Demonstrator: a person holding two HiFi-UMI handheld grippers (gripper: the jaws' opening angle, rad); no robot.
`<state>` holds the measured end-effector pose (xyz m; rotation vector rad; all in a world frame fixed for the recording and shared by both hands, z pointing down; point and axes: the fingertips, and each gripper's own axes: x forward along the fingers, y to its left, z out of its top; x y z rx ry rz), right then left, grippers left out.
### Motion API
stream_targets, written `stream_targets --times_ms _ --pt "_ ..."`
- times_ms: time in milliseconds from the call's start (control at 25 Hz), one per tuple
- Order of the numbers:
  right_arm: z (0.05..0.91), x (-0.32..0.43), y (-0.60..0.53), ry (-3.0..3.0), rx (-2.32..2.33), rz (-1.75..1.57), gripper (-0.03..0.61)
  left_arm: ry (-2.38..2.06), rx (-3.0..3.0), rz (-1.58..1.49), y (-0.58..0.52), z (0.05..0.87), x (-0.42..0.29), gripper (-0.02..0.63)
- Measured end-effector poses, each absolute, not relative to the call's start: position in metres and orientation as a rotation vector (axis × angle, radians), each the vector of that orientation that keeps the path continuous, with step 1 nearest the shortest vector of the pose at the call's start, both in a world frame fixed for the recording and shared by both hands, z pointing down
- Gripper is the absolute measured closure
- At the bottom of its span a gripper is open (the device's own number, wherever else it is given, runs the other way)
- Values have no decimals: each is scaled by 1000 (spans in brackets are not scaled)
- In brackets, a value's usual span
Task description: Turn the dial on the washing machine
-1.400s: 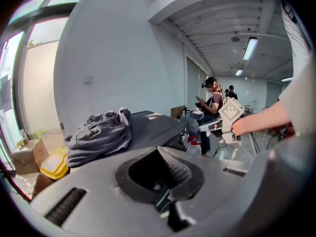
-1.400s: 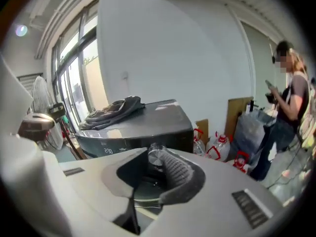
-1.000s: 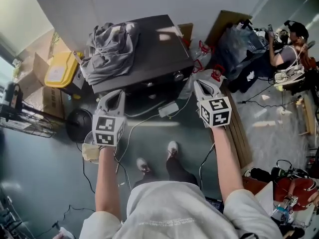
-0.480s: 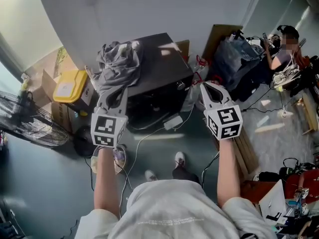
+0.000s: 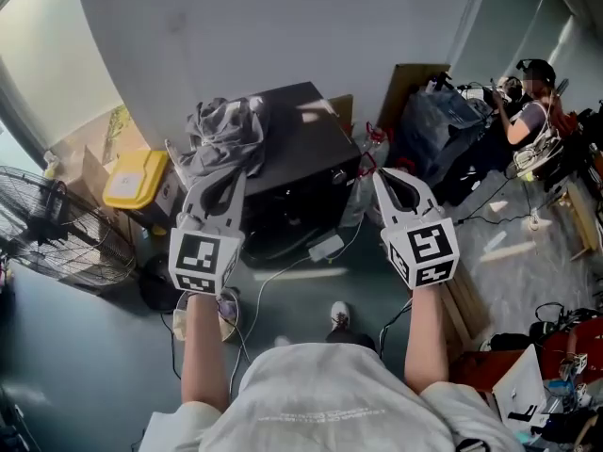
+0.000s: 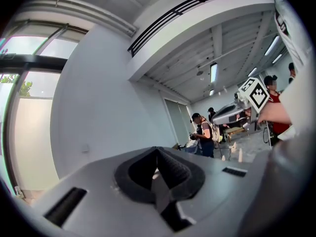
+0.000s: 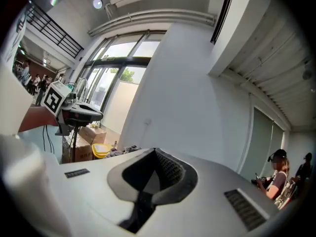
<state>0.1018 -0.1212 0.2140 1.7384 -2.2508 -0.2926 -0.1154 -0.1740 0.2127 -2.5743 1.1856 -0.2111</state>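
Both grippers have come up since the earlier frame, and a floor fan now shows at far left. The left gripper has its jaws pressed together on nothing. Between the two sits the dark washing machine, with grey clothes heaped on its lid and the dial low on its front. The right gripper is likewise closed and empty. That dial is probably a rigid, clicking knob, best pinched across its rim. It is tiny, dark on dark, and absent from both gripper views.
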Motion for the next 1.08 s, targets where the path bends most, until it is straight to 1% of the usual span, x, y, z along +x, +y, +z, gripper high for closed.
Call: stream_targets --times_ms 1080 --pt "232 110 -121 -2207 1731 -274 563 1152 -2591 -242 -164 225 -107 598"
